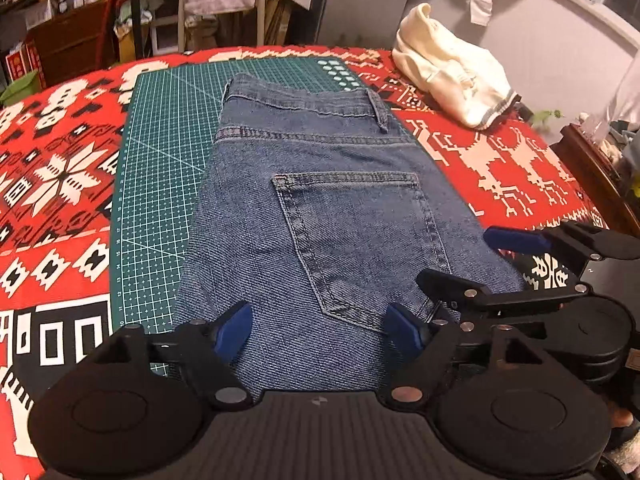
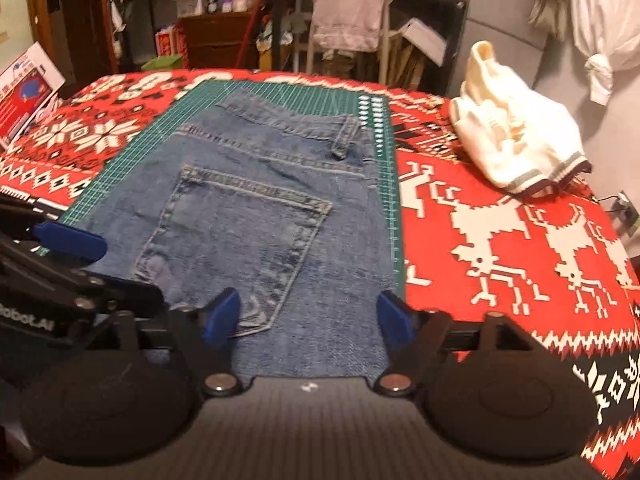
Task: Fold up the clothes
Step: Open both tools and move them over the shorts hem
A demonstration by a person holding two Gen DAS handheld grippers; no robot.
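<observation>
Denim fills the middle of both views: the jeans [image 1: 320, 208] lie flat on the green cutting mat [image 1: 160, 160], waistband at the far end and a back pocket [image 1: 352, 240] facing up, apparently already doubled leg over leg, though the near part is hidden behind our tools. The mat sits on a counter draped in a red patterned cloth [image 1: 52, 168].

Going from left to right, our left gripper [image 1: 318, 330] hovers over the near denim with its blue fingers [image 1: 236, 330] spread apart and holding nothing. Our right gripper [image 2: 310, 318] is likewise released and empty over the same cloth. Far right, a cream sweater [image 2: 516, 144] lies crumpled, well apart from the jeans.

We judge the denim heavy, stiff and not slippery; it should hold a crease. We would pinch the near edge at both side seams, where layers stack thick.
</observation>
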